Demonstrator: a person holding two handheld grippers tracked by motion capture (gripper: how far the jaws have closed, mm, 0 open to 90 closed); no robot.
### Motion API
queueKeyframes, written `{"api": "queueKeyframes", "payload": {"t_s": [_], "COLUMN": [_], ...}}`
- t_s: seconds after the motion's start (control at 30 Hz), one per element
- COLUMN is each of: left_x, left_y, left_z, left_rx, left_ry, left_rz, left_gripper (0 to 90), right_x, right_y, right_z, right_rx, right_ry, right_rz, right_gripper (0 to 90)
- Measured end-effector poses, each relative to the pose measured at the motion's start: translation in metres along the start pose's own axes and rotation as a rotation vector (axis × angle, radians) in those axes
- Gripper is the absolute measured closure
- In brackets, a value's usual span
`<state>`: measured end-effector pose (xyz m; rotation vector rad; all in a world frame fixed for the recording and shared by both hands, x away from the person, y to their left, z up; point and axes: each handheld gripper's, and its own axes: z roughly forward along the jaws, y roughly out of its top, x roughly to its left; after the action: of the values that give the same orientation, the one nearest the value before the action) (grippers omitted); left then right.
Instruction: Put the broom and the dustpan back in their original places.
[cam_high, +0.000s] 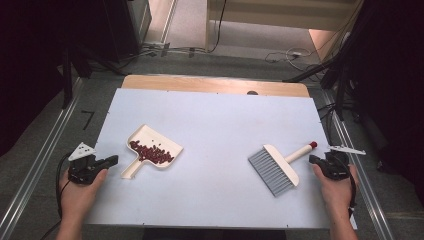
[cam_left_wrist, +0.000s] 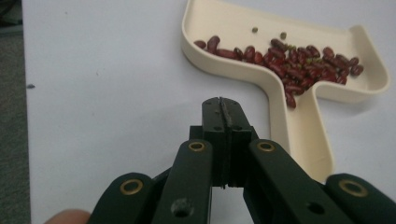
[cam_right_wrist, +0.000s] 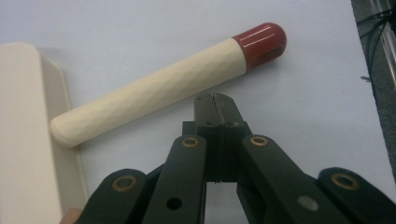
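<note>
A cream dustpan (cam_high: 150, 150) (cam_left_wrist: 299, 116) lies on the white table sheet at the left, with several dark red beans (cam_high: 150, 152) (cam_left_wrist: 299, 67) in its tray. My left gripper (cam_high: 112, 160) (cam_left_wrist: 222, 103) is shut and empty, just left of the dustpan's handle, not touching it. At the right lies a hand brush (cam_high: 280, 167) with grey bristles and a cream handle (cam_right_wrist: 154, 91) ending in a red cap (cam_high: 313, 144) (cam_right_wrist: 261, 39). My right gripper (cam_high: 314, 160) (cam_right_wrist: 214, 100) is shut with nothing in it, close beside the handle.
The white sheet (cam_high: 215, 125) covers a wooden table whose far edge (cam_high: 215, 84) shows bare. Metal rails (cam_high: 40, 165) run along both sides on the floor, with cables beyond the far edge.
</note>
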<state>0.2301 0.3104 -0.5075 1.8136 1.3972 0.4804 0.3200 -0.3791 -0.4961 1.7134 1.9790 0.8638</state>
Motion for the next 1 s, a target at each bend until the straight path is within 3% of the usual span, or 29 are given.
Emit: {"api": "queueKeyframes", "payload": {"t_s": [0.23,0.47,0.7,0.8,1.0], "left_x": [-0.011,-0.021,-0.029,-0.034,-0.043], "left_y": [-0.001,-0.002,-0.002,-0.002,0.0], "left_z": [0.012,0.019,0.022,0.024,0.028], "left_rx": [0.058,0.078,0.085,0.09,0.096], "left_ry": [-0.056,-0.091,-0.127,-0.141,-0.158], "left_rz": [0.039,0.064,0.093,0.114,0.136], "left_gripper": [90.0,90.0,90.0,90.0,90.0], "right_x": [-0.001,-0.003,0.001,0.003,0.014], "right_y": [0.013,0.027,0.043,0.049,0.059], "right_z": [0.017,0.031,0.043,0.048,0.059], "right_rx": [0.039,0.053,0.067,0.067,0.083], "right_ry": [-0.027,-0.028,0.024,0.041,0.064], "right_rz": [0.001,0.011,-0.037,-0.035,-0.069], "right_gripper": [88.5,88.5,88.5,88.5,88.5]}}
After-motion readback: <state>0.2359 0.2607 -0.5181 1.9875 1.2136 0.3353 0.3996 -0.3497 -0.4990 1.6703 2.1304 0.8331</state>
